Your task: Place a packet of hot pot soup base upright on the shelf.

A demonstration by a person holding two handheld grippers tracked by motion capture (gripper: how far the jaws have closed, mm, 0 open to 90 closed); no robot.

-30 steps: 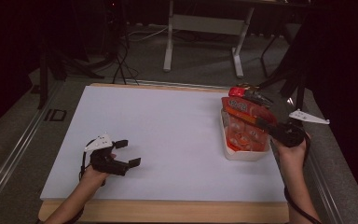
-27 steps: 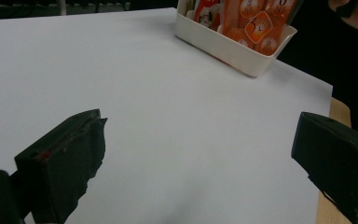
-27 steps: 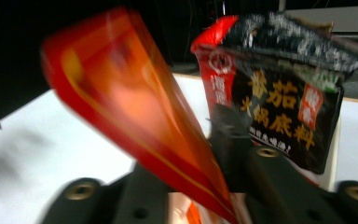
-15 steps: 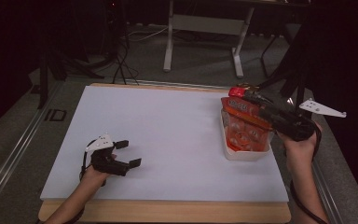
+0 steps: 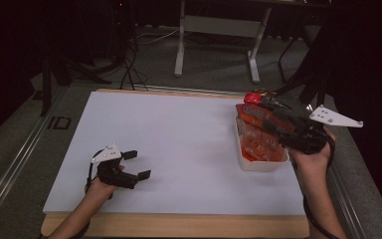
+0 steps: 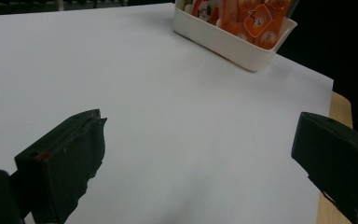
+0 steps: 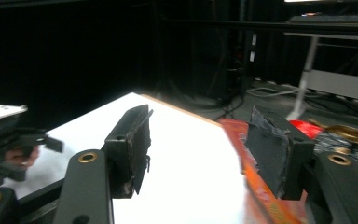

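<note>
Wide bare table (image 5: 179,144) between left hand-held gripper (image 5: 138,164) and edge-set tray (image 5: 258,163)

The room is dim and its surroundings fall to near black, while the white table (image 5: 179,149) is evenly lit from above and casts only faint shadows. In the right gripper view the tabletop glares to pure white and the near jaws are soft. The high view is grainy, without strong edge distortion.
</note>
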